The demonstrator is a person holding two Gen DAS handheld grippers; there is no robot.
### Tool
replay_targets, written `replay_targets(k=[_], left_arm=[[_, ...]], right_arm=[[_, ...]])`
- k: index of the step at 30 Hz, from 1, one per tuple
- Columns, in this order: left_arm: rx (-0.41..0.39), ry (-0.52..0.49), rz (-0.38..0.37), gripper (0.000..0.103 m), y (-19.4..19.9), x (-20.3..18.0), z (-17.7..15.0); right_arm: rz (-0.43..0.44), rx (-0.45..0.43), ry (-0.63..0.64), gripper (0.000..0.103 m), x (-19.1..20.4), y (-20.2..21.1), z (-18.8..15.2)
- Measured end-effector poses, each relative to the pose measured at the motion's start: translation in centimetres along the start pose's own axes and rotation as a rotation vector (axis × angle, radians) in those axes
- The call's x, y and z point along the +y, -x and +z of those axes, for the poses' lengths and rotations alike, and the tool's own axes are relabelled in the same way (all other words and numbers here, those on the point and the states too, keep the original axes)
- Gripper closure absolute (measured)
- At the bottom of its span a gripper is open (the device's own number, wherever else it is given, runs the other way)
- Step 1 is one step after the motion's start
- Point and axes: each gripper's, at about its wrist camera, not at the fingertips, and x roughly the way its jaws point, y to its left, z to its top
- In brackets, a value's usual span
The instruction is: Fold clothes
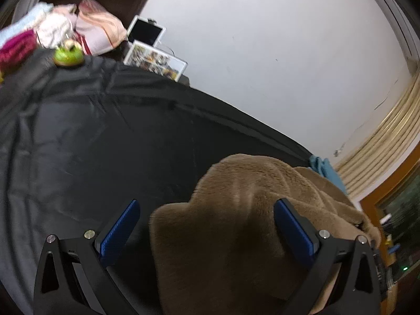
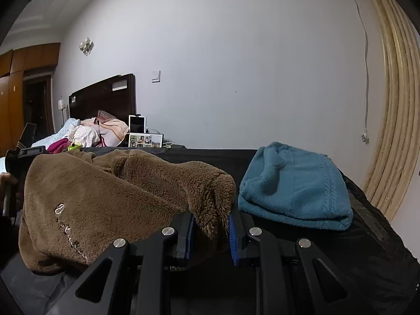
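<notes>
A brown fleece garment (image 2: 105, 199) lies crumpled on the black cloth-covered surface (image 2: 367, 249). My right gripper (image 2: 211, 232) is shut on a fold of the brown garment, with the fabric pinched between the blue pads (image 2: 233, 239). In the left wrist view my left gripper (image 1: 206, 207) is open, its blue pads (image 1: 120, 231) wide apart over an edge of the brown garment (image 1: 236, 223), which lies between and under the fingers. A folded teal fleece garment (image 2: 294, 186) lies to the right of the brown one; a sliver of it shows in the left wrist view (image 1: 325, 170).
A pile of bedding and clothes (image 2: 89, 131) lies at the far left by a dark headboard (image 2: 105, 97). A green toy (image 1: 68, 55), a tablet (image 1: 147, 31) and a photo frame (image 1: 157, 60) stand at the far edge. Curtains (image 2: 393, 105) hang at the right.
</notes>
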Motion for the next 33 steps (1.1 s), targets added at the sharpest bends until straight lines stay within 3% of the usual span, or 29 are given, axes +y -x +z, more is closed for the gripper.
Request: replay_targets(k=[3,6,8,9,10,11,15,20,33], left_arm=[[0.018,0.051,-0.044,0.002,-0.7,0.2,-0.1],[0.031,0.075,-0.070,0.016,-1.0,0.4,-0.2],[0.044,0.069,-0.073,0.044,-1.1,0.2,-0.3],[0.049,0.059,-0.068,0.052,-1.1,0.0,-0.4],[0.050,0.043,-0.055,0.069,-1.0,-0.3,-0.5],[0.047,0.034,-0.039,0.078,-0.9,-0.6,-0.6],[-0.023,0.034,-0.014,0.082,1.3,-1.4,-0.7],[-0.186,-0.016,0.029,0.084,6.6,-3.4,-0.4],[-0.638,-0.161,-0.043,0.085,24.6,-11.5,-1.9]], right_arm=[[0.002,0.003,-0.001,0.081,0.0,-0.3,0.0],[0.003,0.003,-0.002,0.081,0.0,-0.3,0.1],[0.003,0.001,0.000,0.081,0.0,-0.2,0.1],[0.004,0.000,0.000,0.081,0.0,-0.2,0.1],[0.004,-0.001,-0.001,0.081,0.0,-0.2,0.1],[0.003,-0.003,-0.001,0.081,0.0,-0.1,0.1],[0.002,-0.018,-0.009,0.081,-0.1,0.5,0.2],[-0.008,-0.078,-0.015,0.081,-0.3,2.0,1.3],[-0.022,-0.454,-0.075,0.081,-0.9,10.6,8.6]])
